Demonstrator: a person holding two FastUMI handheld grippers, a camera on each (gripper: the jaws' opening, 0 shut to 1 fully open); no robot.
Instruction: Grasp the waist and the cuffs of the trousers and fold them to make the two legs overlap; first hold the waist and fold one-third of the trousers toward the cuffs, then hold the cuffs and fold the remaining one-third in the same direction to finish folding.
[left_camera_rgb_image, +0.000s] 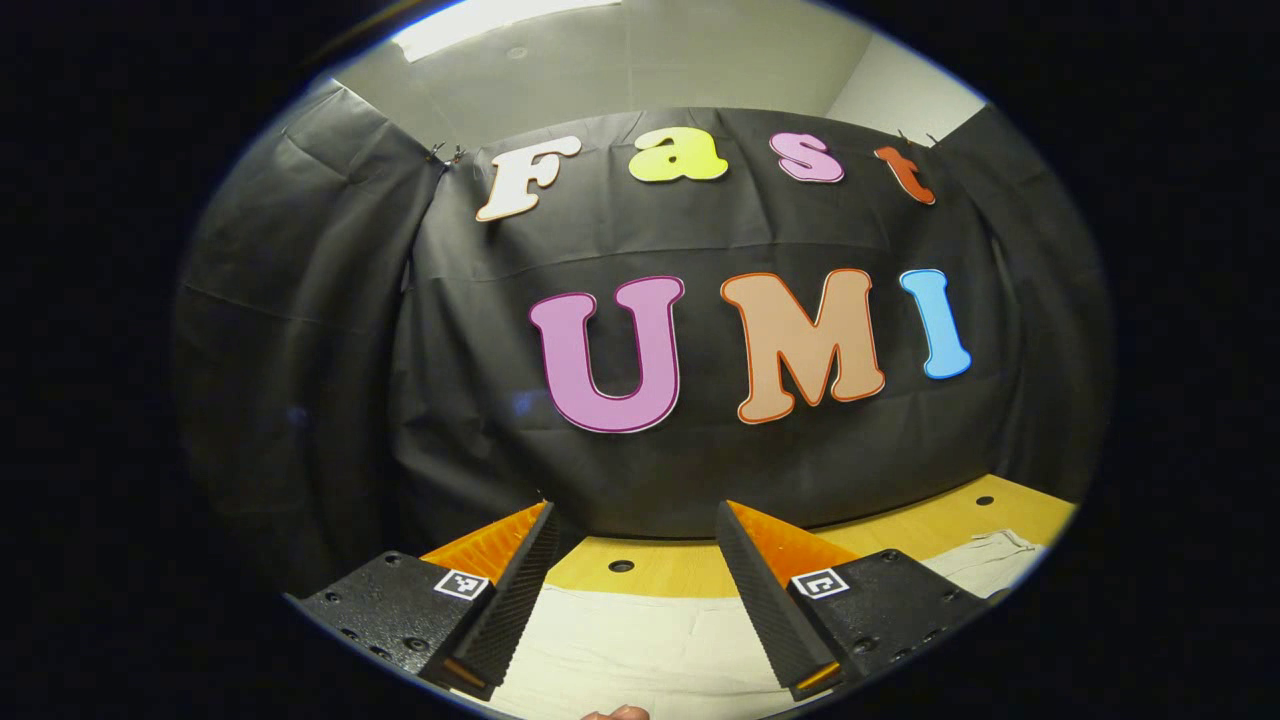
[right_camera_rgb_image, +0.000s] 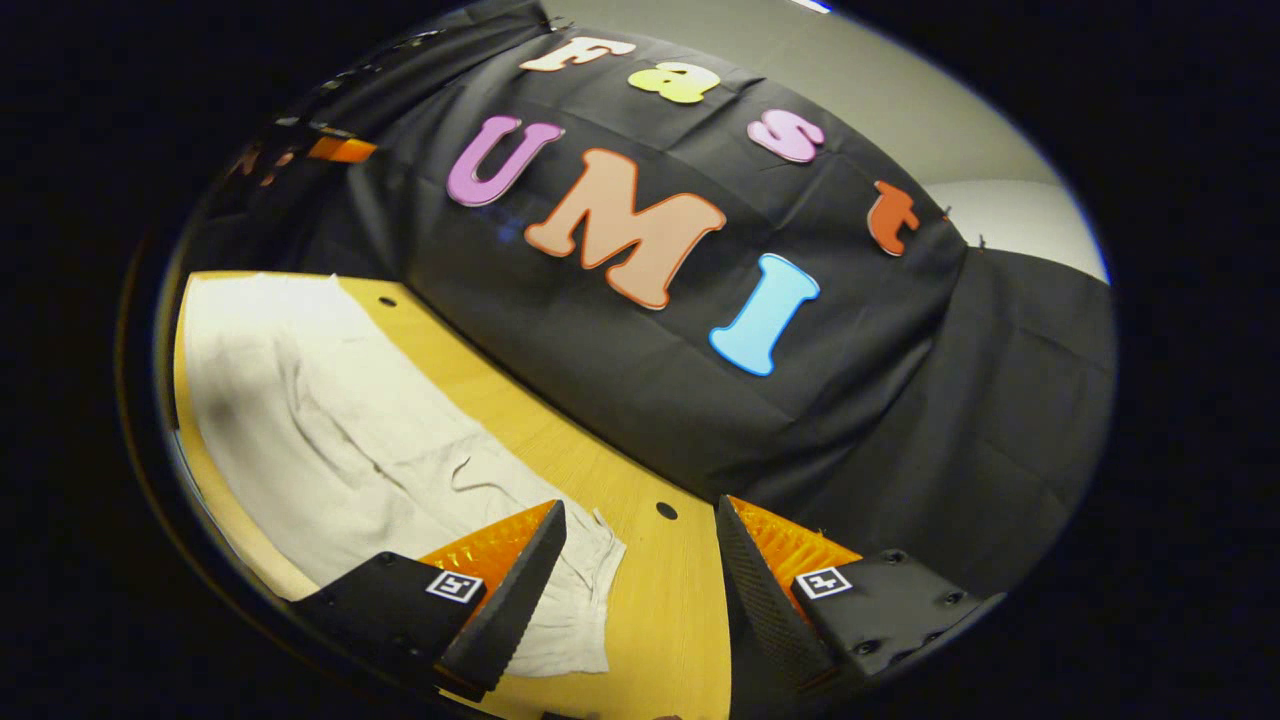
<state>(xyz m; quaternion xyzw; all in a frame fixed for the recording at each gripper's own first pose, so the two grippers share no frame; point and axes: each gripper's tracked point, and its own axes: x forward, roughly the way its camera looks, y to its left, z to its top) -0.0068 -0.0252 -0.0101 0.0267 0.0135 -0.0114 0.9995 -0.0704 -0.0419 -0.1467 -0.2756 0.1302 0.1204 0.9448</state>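
right, both tools are up off the cloth here. in the left gripper view the left gripper (left_camera_rgb_image: 635, 600) hangs with its fingers (left_camera_rgb_image: 520, 590) spread wide, nothing between them, pointed at the black booth wall (left_camera_rgb_image: 300, 330). below and between those fingers lie the trousers (left_camera_rgb_image: 640, 640), pale cream fabric spread flat on the yellow wooden table (left_camera_rgb_image: 680, 565), and more of the cloth shows far off at the right edge. a round hole (left_camera_rgb_image: 621, 566) in the tabletop sits just past the fabric's far edge.

over in the right gripper view, tilted hard, the right gripper (right_camera_rgb_image: 640, 590) is parted too, gripping nothing. the trousers (right_camera_rgb_image: 330, 420) run long across the table (right_camera_rgb_image: 660, 610) from the upper left down toward the near finger, lightly wrinkled, with one end lying under and just beside the left-hand finger (right_camera_rgb_image: 520, 590); which end that is, i cannot tell. bare wood shows between the two fingers, another hole (right_camera_rgb_image: 666, 511) near the wall.
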